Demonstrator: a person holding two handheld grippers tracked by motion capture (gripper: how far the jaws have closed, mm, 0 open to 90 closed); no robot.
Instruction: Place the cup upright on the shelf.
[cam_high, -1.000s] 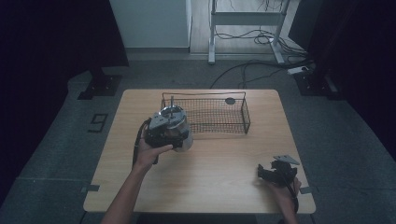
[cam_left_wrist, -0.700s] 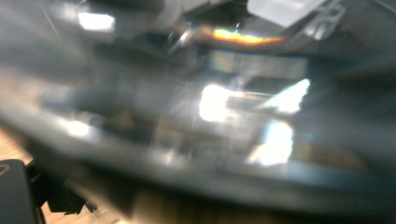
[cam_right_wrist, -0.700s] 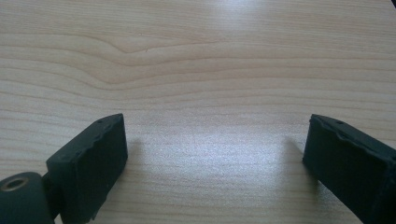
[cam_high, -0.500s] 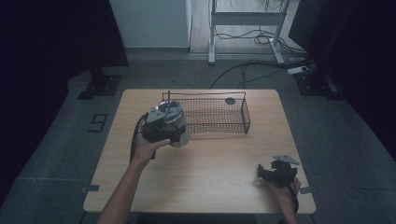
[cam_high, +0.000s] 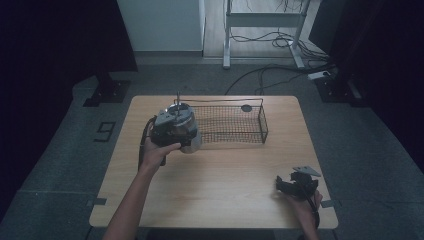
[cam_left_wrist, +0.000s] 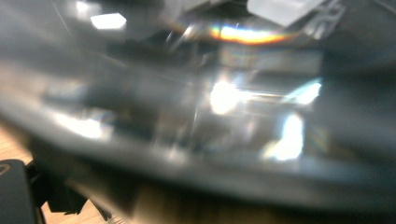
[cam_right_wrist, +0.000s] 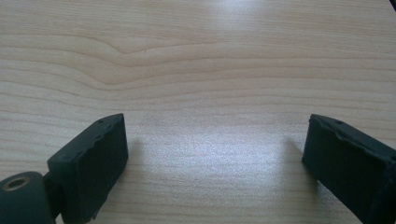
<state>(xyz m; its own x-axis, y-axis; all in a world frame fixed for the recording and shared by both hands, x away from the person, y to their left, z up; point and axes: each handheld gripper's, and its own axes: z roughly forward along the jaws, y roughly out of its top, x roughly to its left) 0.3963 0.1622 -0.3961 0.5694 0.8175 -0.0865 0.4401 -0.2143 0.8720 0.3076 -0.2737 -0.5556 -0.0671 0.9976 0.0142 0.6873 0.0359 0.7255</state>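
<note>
1. High view: the left gripper (cam_high: 172, 131) is held over the table (cam_high: 215, 200) with a clear glass jar (cam_high: 187, 131) at its front, just beside the near left corner of the wire basket (cam_high: 230, 122)
2. Left gripper view: blurred glass (cam_left_wrist: 224, 98) sits right against the camera; whether the jaws clasp the jar I cannot tell
3. Right gripper view: the right gripper (cam_right_wrist: 215, 158) rests low over bare wood, jaws spread wide, nothing between them, well apart from the jar
</note>
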